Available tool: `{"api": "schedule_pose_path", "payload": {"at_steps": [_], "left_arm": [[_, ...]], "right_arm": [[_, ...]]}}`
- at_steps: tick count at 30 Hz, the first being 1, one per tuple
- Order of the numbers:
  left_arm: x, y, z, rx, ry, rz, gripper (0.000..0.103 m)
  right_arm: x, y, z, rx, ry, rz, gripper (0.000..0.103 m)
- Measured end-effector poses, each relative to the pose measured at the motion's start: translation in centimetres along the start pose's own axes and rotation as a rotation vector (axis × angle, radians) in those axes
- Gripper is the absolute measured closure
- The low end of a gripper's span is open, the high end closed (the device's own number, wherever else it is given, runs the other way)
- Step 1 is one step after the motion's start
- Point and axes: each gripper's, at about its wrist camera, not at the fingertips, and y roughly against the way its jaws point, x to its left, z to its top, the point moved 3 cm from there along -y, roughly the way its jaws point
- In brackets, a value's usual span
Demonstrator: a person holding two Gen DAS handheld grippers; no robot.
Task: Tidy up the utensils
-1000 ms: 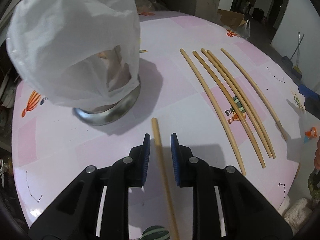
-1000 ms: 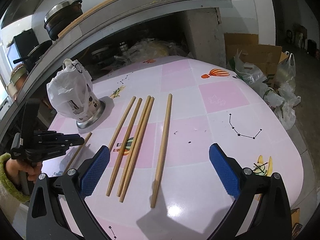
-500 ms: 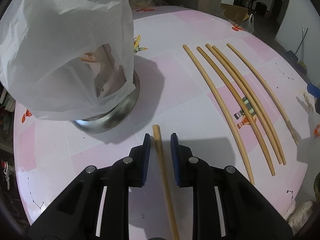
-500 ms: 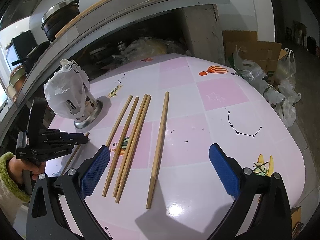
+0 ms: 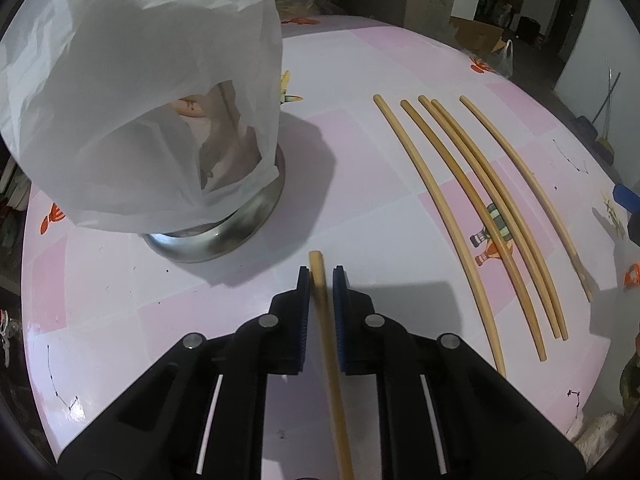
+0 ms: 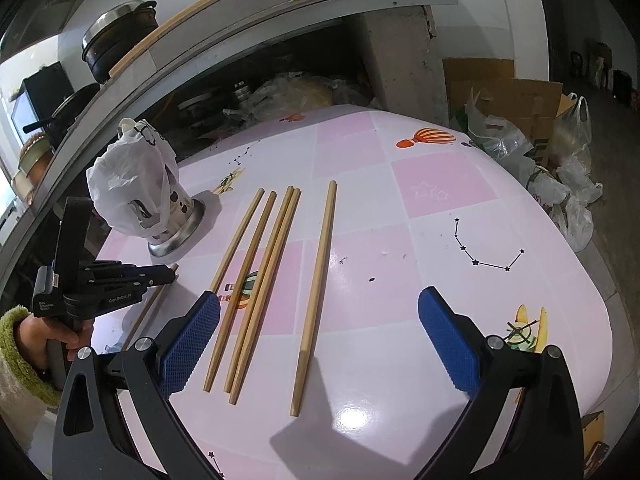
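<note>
A wooden chopstick (image 5: 316,261) lies on the pink table (image 5: 224,312), its tip just ahead of my left gripper (image 5: 321,277). The jaws are closing on it and the blue pads press its sides. Left of it stands a metal utensil holder (image 5: 216,236) under a white plastic bag (image 5: 140,80). Several more chopsticks (image 5: 472,200) lie side by side to the right. In the right wrist view my right gripper (image 6: 320,340) hangs wide open above those chopsticks (image 6: 276,264), holding nothing. The left gripper (image 6: 162,274) and its chopstick (image 6: 154,306) show at the left there.
A person's hand (image 6: 44,332) in a green sleeve holds the left gripper. Behind the table (image 6: 400,208) runs a concrete counter (image 6: 280,28) with pots on it. Plastic bags and a cardboard box (image 6: 520,96) sit on the floor beyond the far right edge.
The left gripper's pads have closed from a small gap onto the chopstick. The right gripper and the row of chopsticks have not moved.
</note>
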Motion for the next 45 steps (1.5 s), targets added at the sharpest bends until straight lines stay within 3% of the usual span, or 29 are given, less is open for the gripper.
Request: {"api": "schedule_pose_path", "payload": {"at_steps": [15,24,32,35,39,43,45], "left_arm": [[1.9,2.5,-0.6,-0.055,0.074,-0.036,0.098],[3.3,11.6,-0.1,-0.244,0.117,-0.063,0.098],[5.0,19.8,-0.3,-0.430,0.165,-0.066,0.098],[5.6,21.2,-0.5,-0.466,0.181,-0.068,0.098],[6.3,22.4,-1.2,-0.496,0.199,-0.072,0.098],[6.9,23.0,-1.7,-0.513,0.215,-0.079,0.098],[7.2,23.1,-1.9,-0.518,0.223,-0.082,0.098]], "right_arm": [[0.3,0.3,-0.1,-0.001,0.014,-0.016,0.006],[0.5,0.9,0.8,-0.017,0.034,-0.024,0.006],[0.8,0.4,4.2,-0.034,0.061,0.023,0.008],[1.2,-1.1,6.0,-0.023,0.093,0.035,0.015],[1.1,-4.4,8.4,0.039,0.119,0.020,0.035],[0.8,-9.0,10.0,0.151,0.149,-0.013,0.060],[0.4,-11.1,10.3,0.219,0.132,-0.023,0.068]]}}
